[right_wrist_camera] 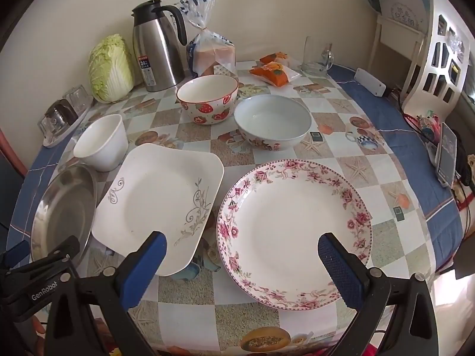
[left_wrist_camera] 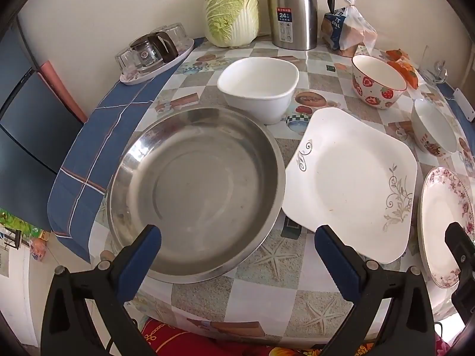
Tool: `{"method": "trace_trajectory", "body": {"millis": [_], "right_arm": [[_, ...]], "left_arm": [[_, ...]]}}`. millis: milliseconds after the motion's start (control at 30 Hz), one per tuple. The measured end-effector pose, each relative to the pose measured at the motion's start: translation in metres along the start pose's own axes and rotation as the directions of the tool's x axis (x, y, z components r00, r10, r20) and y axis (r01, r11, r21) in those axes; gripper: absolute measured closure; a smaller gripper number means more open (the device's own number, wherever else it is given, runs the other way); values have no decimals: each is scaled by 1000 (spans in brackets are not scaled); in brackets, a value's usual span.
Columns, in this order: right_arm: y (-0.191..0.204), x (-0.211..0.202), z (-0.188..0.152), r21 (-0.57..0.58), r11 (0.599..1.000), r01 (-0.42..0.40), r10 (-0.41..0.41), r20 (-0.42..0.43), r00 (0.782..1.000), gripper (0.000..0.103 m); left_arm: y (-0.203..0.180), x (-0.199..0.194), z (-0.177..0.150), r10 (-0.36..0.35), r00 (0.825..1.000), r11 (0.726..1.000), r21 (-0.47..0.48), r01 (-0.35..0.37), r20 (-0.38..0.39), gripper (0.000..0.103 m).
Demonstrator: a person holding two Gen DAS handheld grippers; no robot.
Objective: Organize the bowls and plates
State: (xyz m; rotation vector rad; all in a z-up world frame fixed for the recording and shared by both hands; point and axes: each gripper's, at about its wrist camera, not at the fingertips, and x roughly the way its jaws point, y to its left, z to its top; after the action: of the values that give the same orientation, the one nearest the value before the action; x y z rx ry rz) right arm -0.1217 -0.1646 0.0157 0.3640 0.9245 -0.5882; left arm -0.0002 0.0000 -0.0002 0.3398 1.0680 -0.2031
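Plates lie nearest: steel plate (left_wrist_camera: 196,195) far left under the wide-open left gripper (left_wrist_camera: 237,237), square plate (right_wrist_camera: 160,204) centre, floral plate (right_wrist_camera: 294,231) right beneath the equally open, empty right gripper (right_wrist_camera: 242,243); bowls (right_wrist_camera: 272,121) sit farther back.

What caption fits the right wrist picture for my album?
Open right tongs hover over a floral plate beside a square white plate.
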Motion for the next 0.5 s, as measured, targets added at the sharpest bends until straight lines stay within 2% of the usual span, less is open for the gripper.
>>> {"method": "trace_trajectory", "body": {"millis": [267, 500], "right_arm": [[0, 7, -2, 6, 1000, -4, 4, -23, 1000, 0], [1, 10, -3, 9, 1000, 2, -2, 0, 1000, 0]], "left_arm": [[-2, 3, -3, 0, 1000, 1000, -3, 0, -3, 0], [-3, 7, -3, -4, 1000, 1000, 0, 4, -24, 0]]}}
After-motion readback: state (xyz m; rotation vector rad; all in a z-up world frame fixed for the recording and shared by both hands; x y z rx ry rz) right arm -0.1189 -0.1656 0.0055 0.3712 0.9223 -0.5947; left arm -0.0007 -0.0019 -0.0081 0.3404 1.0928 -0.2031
